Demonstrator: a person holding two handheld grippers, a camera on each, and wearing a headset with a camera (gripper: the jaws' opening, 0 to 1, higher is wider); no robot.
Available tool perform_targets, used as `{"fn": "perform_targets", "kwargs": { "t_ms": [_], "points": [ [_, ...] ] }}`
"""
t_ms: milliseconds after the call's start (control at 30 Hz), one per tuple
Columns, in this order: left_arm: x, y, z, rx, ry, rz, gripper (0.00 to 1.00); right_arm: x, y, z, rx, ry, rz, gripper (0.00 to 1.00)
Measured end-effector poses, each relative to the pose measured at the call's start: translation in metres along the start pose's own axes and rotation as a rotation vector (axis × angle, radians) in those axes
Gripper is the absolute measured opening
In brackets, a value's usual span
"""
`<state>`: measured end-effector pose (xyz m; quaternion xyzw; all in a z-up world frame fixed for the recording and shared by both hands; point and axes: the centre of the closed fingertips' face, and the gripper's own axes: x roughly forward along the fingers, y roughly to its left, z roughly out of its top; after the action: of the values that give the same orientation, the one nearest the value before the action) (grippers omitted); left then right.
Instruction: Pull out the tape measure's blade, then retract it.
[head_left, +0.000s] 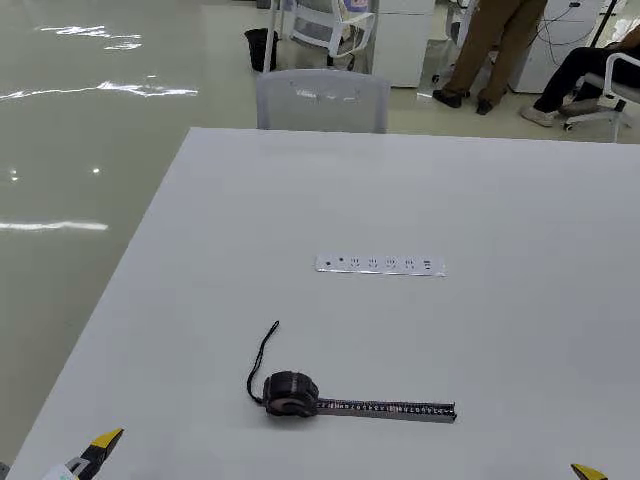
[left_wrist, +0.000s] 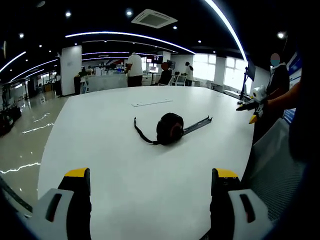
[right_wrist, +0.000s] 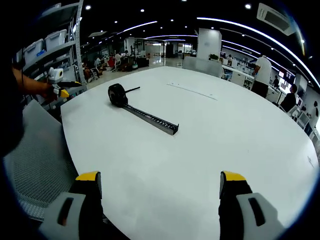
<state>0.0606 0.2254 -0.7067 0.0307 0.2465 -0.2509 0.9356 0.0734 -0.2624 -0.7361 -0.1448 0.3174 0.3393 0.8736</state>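
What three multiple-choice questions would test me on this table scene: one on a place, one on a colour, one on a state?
1. Where does the power strip lie?
A. Beyond the tape measure, farther from the person.
B. Nearer the person than it.
C. On top of it.

2. What colour is the tape measure's case?
A. White.
B. Black.
C. Yellow.

3. How is the blade?
A. Wound fully in.
B. Held in the air.
C. Pulled out, flat on the table.

Answers: 1 A, it sits farther up the table; 2 B, the case looks black; 3 C, the marked blade stretches out from the case.
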Motion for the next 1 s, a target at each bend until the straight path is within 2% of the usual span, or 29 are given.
{"fn": "perform_targets", "kwargs": {
  "t_ms": [33, 100, 167, 267, 400, 500, 567, 633, 700, 800, 933, 1000],
  "points": [
    [-0.001, -0.002, -0.003, -0.027, 0.02, -0.012, 0.99, -0.001, -0.001, 0.0, 0.004, -0.008, -0.005, 1.0],
    [-0.002, -0.003, 0.0, 0.004, 0.006, -0.013, 0.99, -0.005, -0.002, 0.004, 0.043, -0.05, -0.015, 1.0],
    [-0.002, 0.002, -0.002, 0.001, 0.005, -0.015, 0.99, -0.009, -0.004, 0.006, 0.096, -0.098, -0.033, 1.0],
    [-0.003, 0.008, -0.003, -0.012, -0.004, -0.009, 0.99, -0.016, -0.005, 0.007, 0.122, -0.12, -0.046, 1.0],
    [-0.006, 0.008, -0.002, -0.024, -0.013, 0.009, 0.99, -0.017, -0.004, 0.003, 0.073, -0.105, -0.05, 1.0],
    [-0.005, 0.011, -0.011, -0.031, -0.005, 0.01, 0.99, -0.018, -0.006, 0.0, 0.083, -0.093, -0.052, 1.0],
    [-0.005, 0.012, -0.011, -0.031, -0.004, 0.013, 0.99, -0.019, -0.009, -0.002, 0.086, -0.086, -0.057, 1.0],
    [-0.005, 0.019, -0.017, -0.021, -0.011, 0.026, 0.99, -0.02, -0.009, -0.004, 0.088, -0.086, -0.058, 1.0],
    [-0.005, 0.022, -0.022, -0.03, -0.005, 0.03, 0.99, -0.019, -0.01, -0.007, 0.089, -0.081, -0.057, 1.0],
    [-0.005, 0.022, -0.024, -0.037, -0.007, 0.037, 0.99, -0.019, -0.01, -0.009, 0.092, -0.079, -0.056, 1.0],
    [-0.005, 0.025, -0.031, -0.047, -0.002, 0.045, 0.99, -0.02, -0.006, -0.008, 0.087, -0.093, -0.056, 1.0],
    [-0.005, 0.023, -0.029, -0.042, -0.002, 0.039, 0.99, -0.019, -0.005, -0.011, 0.102, -0.086, -0.053, 1.0]
  ]
}}
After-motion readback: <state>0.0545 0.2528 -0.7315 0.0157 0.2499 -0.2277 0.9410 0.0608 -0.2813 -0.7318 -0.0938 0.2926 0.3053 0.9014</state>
